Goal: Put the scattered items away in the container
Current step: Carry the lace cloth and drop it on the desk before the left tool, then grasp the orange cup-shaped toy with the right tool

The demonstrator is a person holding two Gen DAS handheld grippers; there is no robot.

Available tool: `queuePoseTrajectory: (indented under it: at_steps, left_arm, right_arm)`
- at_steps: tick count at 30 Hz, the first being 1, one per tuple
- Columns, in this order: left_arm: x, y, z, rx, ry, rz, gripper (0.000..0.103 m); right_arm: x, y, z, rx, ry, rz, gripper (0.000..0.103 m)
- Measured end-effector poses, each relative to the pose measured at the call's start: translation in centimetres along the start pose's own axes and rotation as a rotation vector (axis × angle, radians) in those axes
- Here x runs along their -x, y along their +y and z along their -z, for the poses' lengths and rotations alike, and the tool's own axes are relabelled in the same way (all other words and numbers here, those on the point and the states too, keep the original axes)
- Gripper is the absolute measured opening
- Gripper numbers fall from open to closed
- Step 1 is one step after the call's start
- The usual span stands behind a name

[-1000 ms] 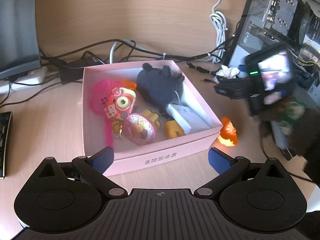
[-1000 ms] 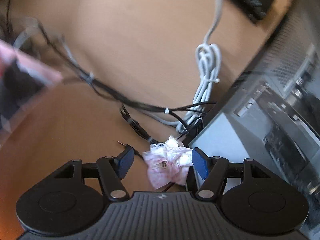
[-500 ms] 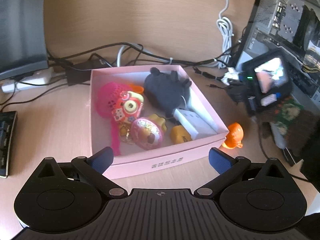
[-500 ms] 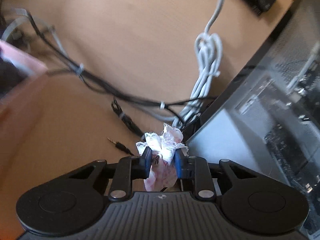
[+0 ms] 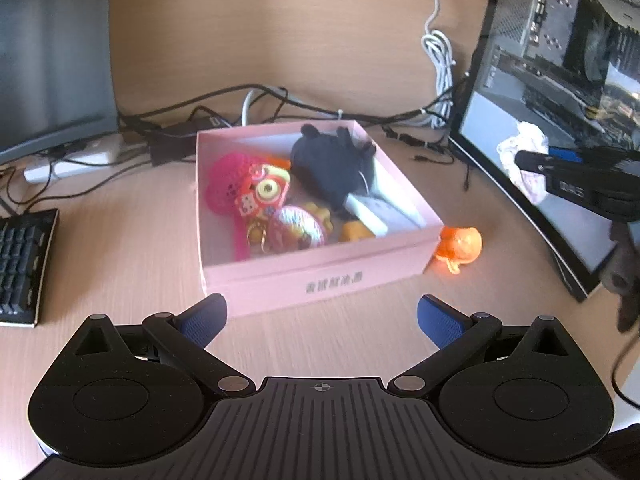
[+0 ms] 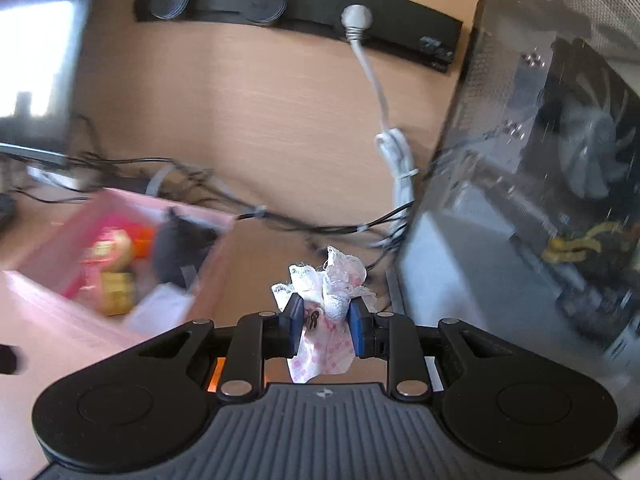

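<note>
Lace pouch (image 6: 326,320) between right claw (image 6: 325,322) pads.

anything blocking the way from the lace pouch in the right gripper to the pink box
Nothing visible does. The right gripper holds the lace pouch in the air, right of the pink box, whose top is open. Only bare desk lies between.

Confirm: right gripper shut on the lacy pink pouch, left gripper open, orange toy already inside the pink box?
Not quite. The orange toy lies on the desk outside the pink box, against its right corner, as the left wrist view shows. The rest holds: right gripper shut on the lacy pink pouch, left gripper open.
</note>
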State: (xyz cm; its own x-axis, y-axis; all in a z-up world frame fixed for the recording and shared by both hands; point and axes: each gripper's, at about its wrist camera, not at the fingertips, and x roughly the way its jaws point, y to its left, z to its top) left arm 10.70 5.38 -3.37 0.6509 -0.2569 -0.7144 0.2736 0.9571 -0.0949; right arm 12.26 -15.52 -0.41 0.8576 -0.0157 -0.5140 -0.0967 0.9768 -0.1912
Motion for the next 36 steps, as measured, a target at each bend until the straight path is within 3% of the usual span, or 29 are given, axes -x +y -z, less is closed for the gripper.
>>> queuePoseTrajectory:
  at_steps: [9,12,14,15,17,20,28,33,36]
  left_arm:
    - [2.5,2.5,2.3,0.060,-0.020,-0.040,0.103]
    - [3.1,3.9,3.3,0.094,-0.019,-0.055,0.103]
    - [3.2,4.4,3.9,0.107,-0.011,-0.055,0.103]
    - [3.2,4.5,4.3,0.111,-0.006,-0.052,0.103]
    - [3.0,4.7,4.9,0.118,0.011,-0.037,0.103]
    - [2.2,4.8,5.7,0.122,0.036,-0.002,0.103]
    - [0.3,4.0,5.6,0.100,0.015,0.056,0.103]
    - [0.4,2.2,4.9,0.087,-0.004,0.047,0.103]
    - [0.2,1.0,4.9,0.092,0.015,0.011,0.103]
  right_arm:
    - [4.3,8.6,4.1,0.049,0.097,-0.345,0.023]
    - [4.6,10.9,4.5,0.103,0.098,-0.396,0.024]
    - [4.1,11.8,4.8,0.099,0.117,-0.409,0.031]
    - [3.9,12.3,4.9,0.098,0.126,-0.399,0.037]
    - [3.6,12.8,5.2,0.100,0.143,-0.373,0.040]
    - [4.0,12.5,5.2,0.081,0.139,-0.327,0.059]
    - [5.5,7.2,5.5,-0.088,0.117,-0.186,0.086]
    - [4.4,4.1,7.0,-0.080,0.113,-0.087,0.090]
    - [3.2,2.7,7.5,-0.050,0.107,-0.073,0.090]
